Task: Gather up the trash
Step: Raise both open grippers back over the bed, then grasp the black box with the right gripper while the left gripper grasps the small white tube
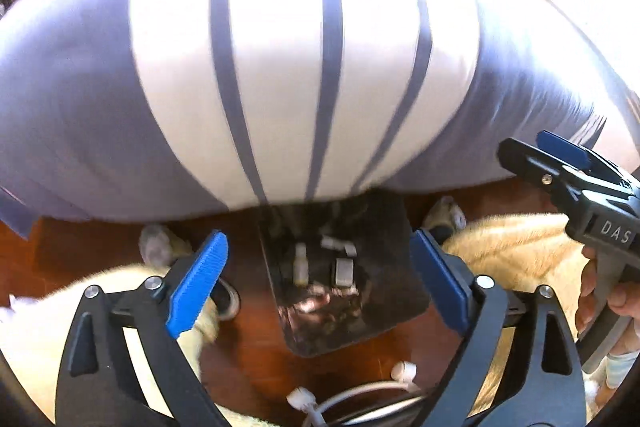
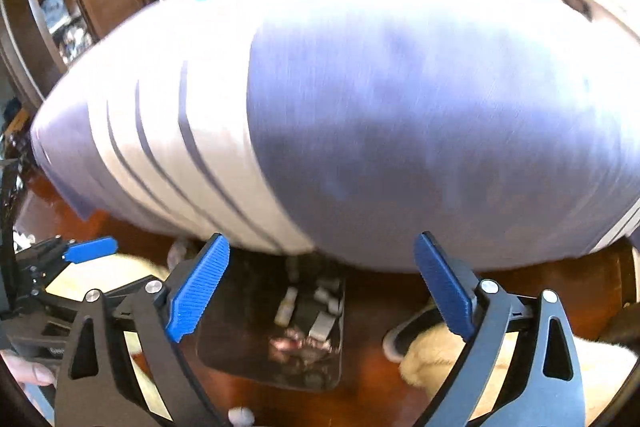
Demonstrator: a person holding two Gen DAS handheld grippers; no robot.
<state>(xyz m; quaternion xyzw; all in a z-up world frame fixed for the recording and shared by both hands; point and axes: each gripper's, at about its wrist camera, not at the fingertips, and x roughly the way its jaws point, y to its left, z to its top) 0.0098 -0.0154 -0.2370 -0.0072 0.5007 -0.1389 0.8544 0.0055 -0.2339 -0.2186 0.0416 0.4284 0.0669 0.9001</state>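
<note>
Here we have both grippers held over a dark bin point(image 1: 344, 291) that stands on the reddish wooden floor point(image 1: 248, 347) against the edge of a bed with a striped blue-and-white cover point(image 1: 280, 75). The left gripper point(image 1: 320, 283) has its blue pads spread wide with nothing between them, and the right gripper point(image 2: 322, 291) is just as wide and just as empty; we see no scrap in either. The bin already holds trash: small pale bottles and caps point(image 2: 288, 307), with crinkled pinkish wrappers point(image 2: 296, 343) beneath them. We judge that this part of the collecting is done, since the pieces lie inside the bin and not in our jaws. What may be left is less clear: a white cable with plugs point(image 1: 360, 391) lies on the floor near the bin, and cream fleece point(image 1: 520, 247) flanks it, but we cannot tell whether either counts as trash.
</note>
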